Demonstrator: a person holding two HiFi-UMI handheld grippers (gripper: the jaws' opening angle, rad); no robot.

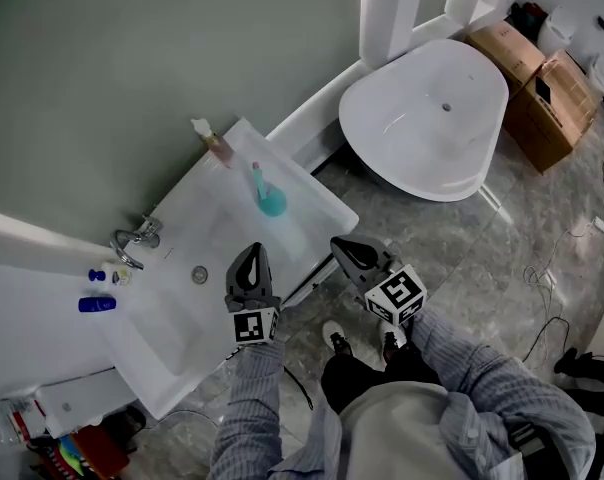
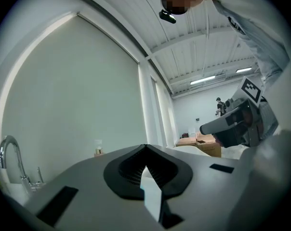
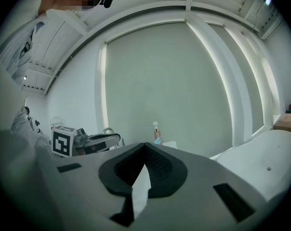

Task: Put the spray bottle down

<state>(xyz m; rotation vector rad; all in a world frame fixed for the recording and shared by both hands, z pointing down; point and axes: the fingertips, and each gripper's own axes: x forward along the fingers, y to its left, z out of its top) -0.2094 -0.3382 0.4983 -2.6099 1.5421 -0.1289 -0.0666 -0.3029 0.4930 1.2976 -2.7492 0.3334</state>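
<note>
The spray bottle (image 1: pixel 270 198), teal with a pink head, stands upright on the white sink counter (image 1: pixel 312 203) near its far right corner. A pump bottle (image 1: pixel 214 143) stands behind it by the wall. My left gripper (image 1: pixel 251 252) hovers over the counter's front edge, jaws shut with nothing in them; in its own view the left gripper (image 2: pixel 145 147) points level toward the wall. My right gripper (image 1: pixel 342 247) is off the counter's right front, also shut and empty, and in its own view the right gripper (image 3: pixel 144 145) faces the pump bottle (image 3: pixel 156 130). Both are well short of the spray bottle.
A faucet (image 1: pixel 132 240) and basin drain (image 1: pixel 200 274) sit left of the grippers. A small blue bottle (image 1: pixel 97 305) lies on the left ledge. A white bathtub (image 1: pixel 427 118) and cardboard boxes (image 1: pixel 542 88) stand at the upper right. Cables run over the grey tiled floor (image 1: pixel 542 268).
</note>
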